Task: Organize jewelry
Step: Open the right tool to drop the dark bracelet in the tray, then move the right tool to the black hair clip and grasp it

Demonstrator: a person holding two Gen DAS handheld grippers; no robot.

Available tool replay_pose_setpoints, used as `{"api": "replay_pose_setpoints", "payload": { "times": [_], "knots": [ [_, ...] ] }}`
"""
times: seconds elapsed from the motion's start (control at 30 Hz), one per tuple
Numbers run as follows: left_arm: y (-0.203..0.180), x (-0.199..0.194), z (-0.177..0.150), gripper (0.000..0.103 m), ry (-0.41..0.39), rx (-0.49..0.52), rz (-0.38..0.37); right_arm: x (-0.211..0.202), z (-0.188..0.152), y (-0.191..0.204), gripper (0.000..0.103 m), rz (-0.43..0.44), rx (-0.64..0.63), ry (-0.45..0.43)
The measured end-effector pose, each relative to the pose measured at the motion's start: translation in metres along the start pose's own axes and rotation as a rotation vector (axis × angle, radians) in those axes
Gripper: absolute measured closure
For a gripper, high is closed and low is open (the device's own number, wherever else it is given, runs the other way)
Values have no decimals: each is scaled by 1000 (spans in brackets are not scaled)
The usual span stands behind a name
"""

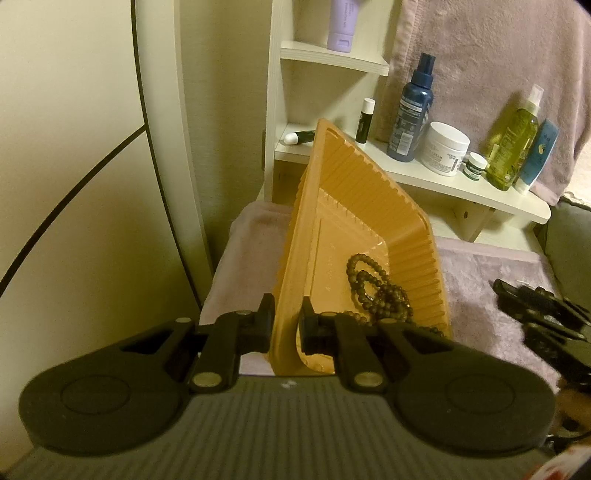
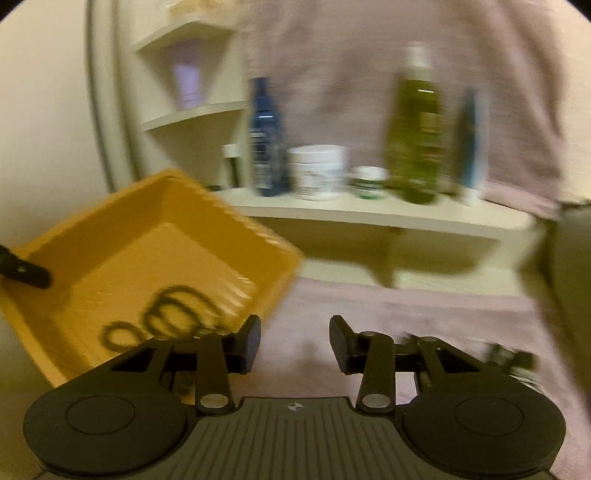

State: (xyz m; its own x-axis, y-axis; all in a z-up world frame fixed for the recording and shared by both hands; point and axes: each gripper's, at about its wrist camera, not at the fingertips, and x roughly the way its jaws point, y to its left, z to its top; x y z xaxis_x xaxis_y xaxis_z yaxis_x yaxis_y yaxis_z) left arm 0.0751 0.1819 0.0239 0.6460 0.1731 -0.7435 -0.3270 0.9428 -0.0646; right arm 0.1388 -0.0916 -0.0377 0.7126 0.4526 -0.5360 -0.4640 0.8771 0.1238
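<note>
So the jewelry here is a bunch of dark brown beaded bracelets (image 1: 376,291), small round beads strung in loops, tangled into a little pile. In the left wrist view you can make out individual beads with a bit of shine; in the right wrist view they're just blurry dark rings (image 2: 166,314), three or so loops overlapping. They sit inside an orange ribbed plastic tray (image 1: 332,206), down in its lower corner against the ridged wall, at about 4 o'clock from the tray's middle in the left view.

The tray itself is tilted up off the surface, one rim held by the left gripper (image 1: 286,326). Its fingers are clamped on the tray's near wall, one pad outside and one inside. In the right view that inside finger pokes over the tray (image 2: 110,236) edge at 9 o'clock.

The right gripper (image 2: 294,341) has its fingers spread apart with nothing between them, hovering just beside the tray's right corner over a mauve fuzzy cloth (image 2: 369,314). It shows at 3 o'clock in the left view (image 1: 539,310).

Behind all that, at 12 to 2 o'clock, a cream wooden shelf (image 1: 443,181) carries toiletries: a dark blue spray bottle (image 1: 412,118), a white round jar (image 1: 445,147), a small green-labelled pot (image 1: 474,166), an olive-green pump bottle (image 1: 515,147) and a teal tube (image 1: 539,155). A lilac tube (image 1: 341,26) stands one shelf up.
</note>
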Motion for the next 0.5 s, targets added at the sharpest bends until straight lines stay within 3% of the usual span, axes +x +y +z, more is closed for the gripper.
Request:
{"api": "replay_pose_setpoints", "payload": {
  "times": [0.33, 0.5],
  "knots": [
    [1, 0, -1, 92, -1, -1, 2, -37, -27, -59, 61, -221, 77, 11],
    [1, 0, -1, 92, -1, 2, 3, -34, -39, -70, 61, -250, 102, 36]
  ]
}}
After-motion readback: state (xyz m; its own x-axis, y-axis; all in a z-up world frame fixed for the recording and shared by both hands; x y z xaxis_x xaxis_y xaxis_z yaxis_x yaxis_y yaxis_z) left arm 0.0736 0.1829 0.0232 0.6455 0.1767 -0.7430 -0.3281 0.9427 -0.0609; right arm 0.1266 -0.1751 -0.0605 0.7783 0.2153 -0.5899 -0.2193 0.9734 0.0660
